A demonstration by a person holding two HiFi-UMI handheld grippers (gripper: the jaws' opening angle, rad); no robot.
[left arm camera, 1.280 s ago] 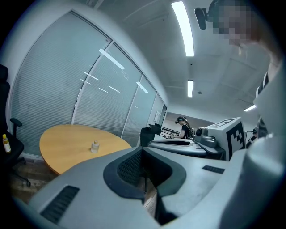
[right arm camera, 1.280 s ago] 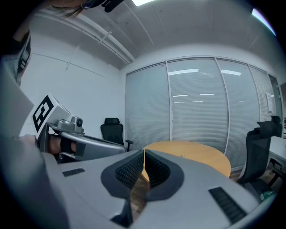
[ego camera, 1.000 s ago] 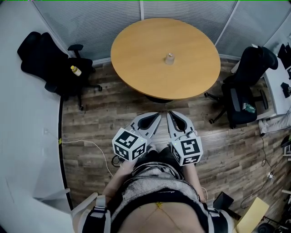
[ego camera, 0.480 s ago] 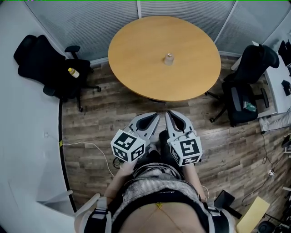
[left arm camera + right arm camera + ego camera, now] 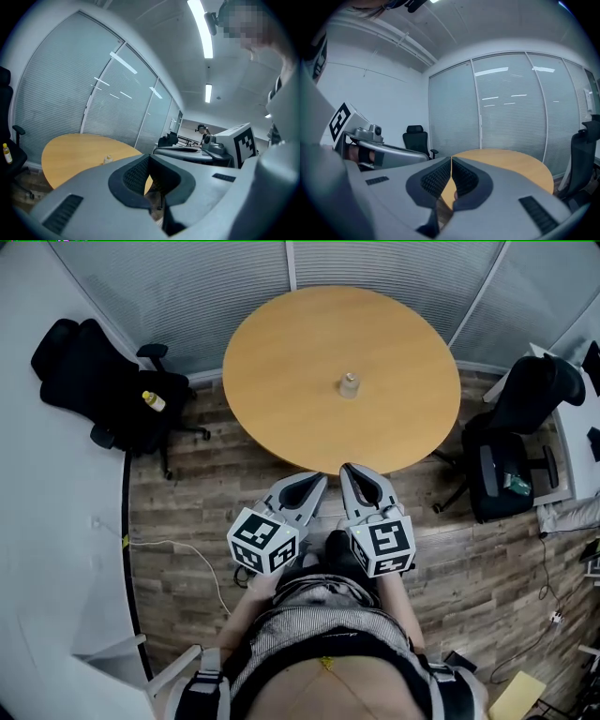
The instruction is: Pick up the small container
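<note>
1. The small container (image 5: 349,384) stands upright near the middle of the round table (image 5: 272,352), well apart from both grippers.
2. My left gripper (image 5: 313,480) and right gripper (image 5: 351,471) are closed, empty.
3. It looks light, clear, likely slippery; I'd pinch its body below the cap.

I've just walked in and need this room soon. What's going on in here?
A person stands at the near edge of a round wooden table, holding the left gripper and the right gripper side by side in front of them. Both have their jaws together and hold nothing. The small container stands alone near the middle of the table, beyond both grippers and untouched, so the pick-up has not yet begun.
</note>
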